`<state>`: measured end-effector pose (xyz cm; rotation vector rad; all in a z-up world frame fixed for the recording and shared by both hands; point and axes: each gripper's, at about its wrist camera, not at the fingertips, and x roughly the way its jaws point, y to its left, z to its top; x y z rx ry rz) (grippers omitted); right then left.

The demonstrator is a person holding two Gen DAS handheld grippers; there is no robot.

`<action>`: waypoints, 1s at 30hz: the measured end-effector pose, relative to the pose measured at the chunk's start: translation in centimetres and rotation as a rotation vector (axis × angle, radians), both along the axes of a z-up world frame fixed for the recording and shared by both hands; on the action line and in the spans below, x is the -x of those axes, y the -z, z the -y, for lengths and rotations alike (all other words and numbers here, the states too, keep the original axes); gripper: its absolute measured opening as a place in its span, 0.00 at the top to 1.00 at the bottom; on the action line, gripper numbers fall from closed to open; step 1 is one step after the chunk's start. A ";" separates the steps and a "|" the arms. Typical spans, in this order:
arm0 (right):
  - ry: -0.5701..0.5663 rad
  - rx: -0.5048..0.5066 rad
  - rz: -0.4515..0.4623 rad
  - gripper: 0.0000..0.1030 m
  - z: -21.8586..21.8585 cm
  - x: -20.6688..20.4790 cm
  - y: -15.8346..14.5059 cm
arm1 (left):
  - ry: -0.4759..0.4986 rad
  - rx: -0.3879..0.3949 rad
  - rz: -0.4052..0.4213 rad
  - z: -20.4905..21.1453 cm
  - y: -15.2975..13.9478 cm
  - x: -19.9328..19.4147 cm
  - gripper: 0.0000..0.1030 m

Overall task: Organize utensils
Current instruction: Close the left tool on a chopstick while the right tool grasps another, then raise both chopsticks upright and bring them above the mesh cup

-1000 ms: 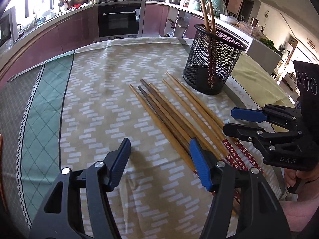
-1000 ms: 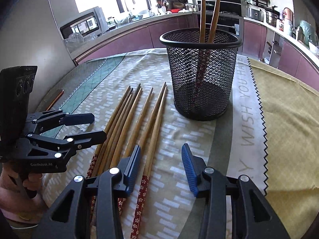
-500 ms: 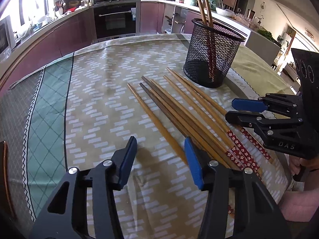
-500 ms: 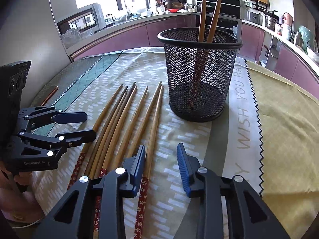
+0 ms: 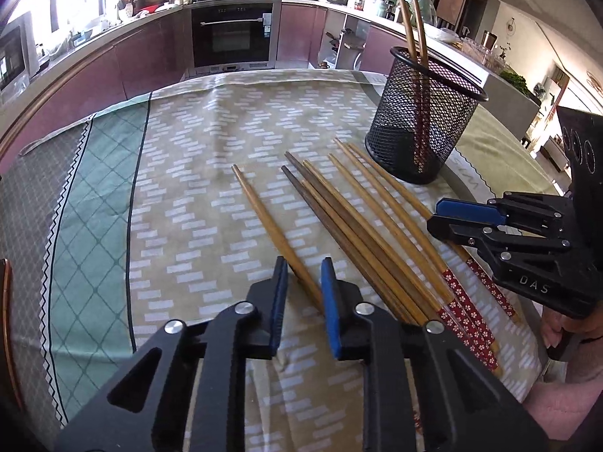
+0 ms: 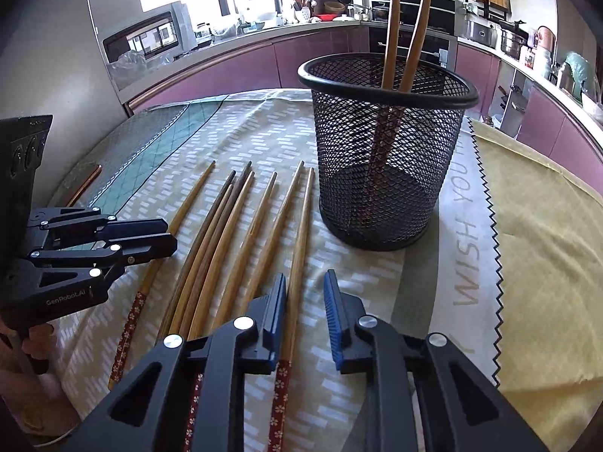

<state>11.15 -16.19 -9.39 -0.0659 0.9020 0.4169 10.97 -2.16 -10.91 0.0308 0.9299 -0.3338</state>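
Observation:
Several wooden chopsticks [image 5: 361, 218] lie side by side on the patterned tablecloth, some with red flowered ends. A black mesh holder [image 5: 422, 128] [image 6: 388, 150] stands upright behind them with two chopsticks [image 6: 392, 30] in it. My left gripper [image 5: 303, 263] is low over the cloth, its jaws closing around the leftmost chopstick [image 5: 260, 211], which lies between the pads with a gap still showing. My right gripper [image 6: 303, 278] has its jaws closing around the rightmost chopstick [image 6: 301, 226], which lies against the left pad. Each gripper shows in the other's view [image 5: 435, 214] [image 6: 169, 231].
The tablecloth [image 5: 211, 143] has a green band on the left and a yellow cloth [image 6: 546, 226] on the right. A person's hand [image 5: 557, 335] holds the right gripper at the near table edge. Kitchen counters and an oven [image 5: 233, 37] stand behind the table.
The jaws of both grippers have narrowed a lot. The left gripper now straddles the leftmost chopstick, and the right gripper straddles the rightmost one.

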 end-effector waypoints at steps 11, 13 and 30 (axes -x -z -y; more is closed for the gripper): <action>0.035 -0.107 -0.006 0.95 1.8 0.3 -0.6 | -0.067 0.026 0.005 -0.9 -0.2 0.5 0.93; 0.020 -0.117 0.010 0.95 1.8 0.6 -1.0 | -0.066 0.045 0.018 -1.1 -0.7 0.9 0.93; -0.064 -0.041 -0.033 0.94 -0.4 -0.3 -0.3 | 0.055 0.038 -0.015 1.0 0.0 1.1 0.92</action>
